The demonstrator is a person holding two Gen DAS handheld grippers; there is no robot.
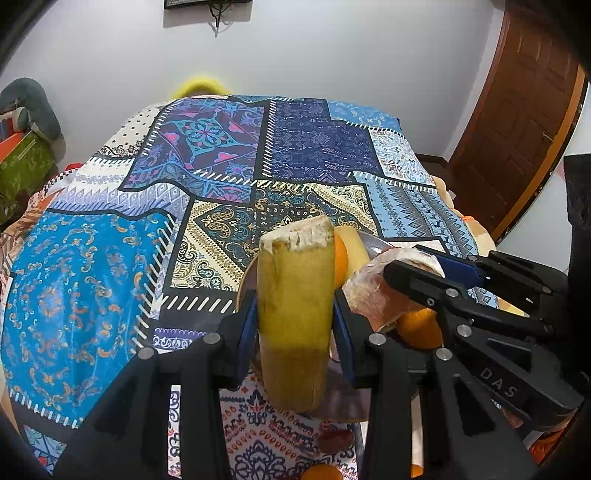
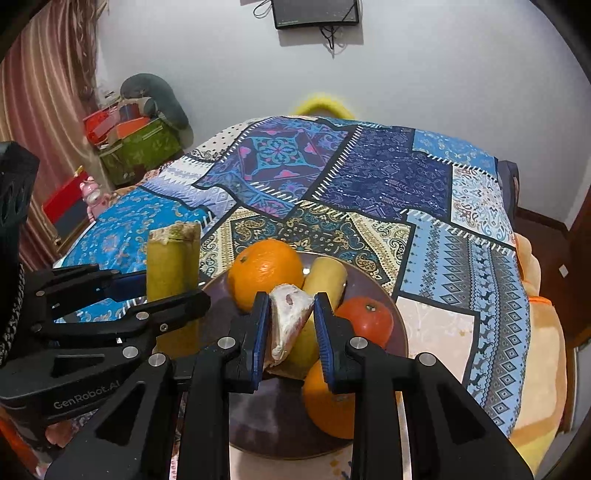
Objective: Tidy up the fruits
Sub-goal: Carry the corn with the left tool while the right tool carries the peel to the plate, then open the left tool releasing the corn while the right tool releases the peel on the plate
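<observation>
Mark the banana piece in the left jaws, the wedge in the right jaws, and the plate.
banana piece [image 1: 293, 325]: left wrist view, mid peel.
wedge [image 2: 290, 314]: right wrist view, pale cut face.
plate [image 2: 400, 332]: right wrist view, right rim.

1. This is a room in a home: a table under a patchwork-print cloth [image 2: 369, 192] stands close to a plain white wall.
2. A small dark screen [image 2: 316, 13] hangs high on that wall (its cable dangles below).
3. A wooden panelled door [image 1: 517, 122] and a striped curtain [image 2: 44, 92] frame the room.
4. A green storage box [image 2: 142, 147] piled with household clutter sits in the corner.
</observation>
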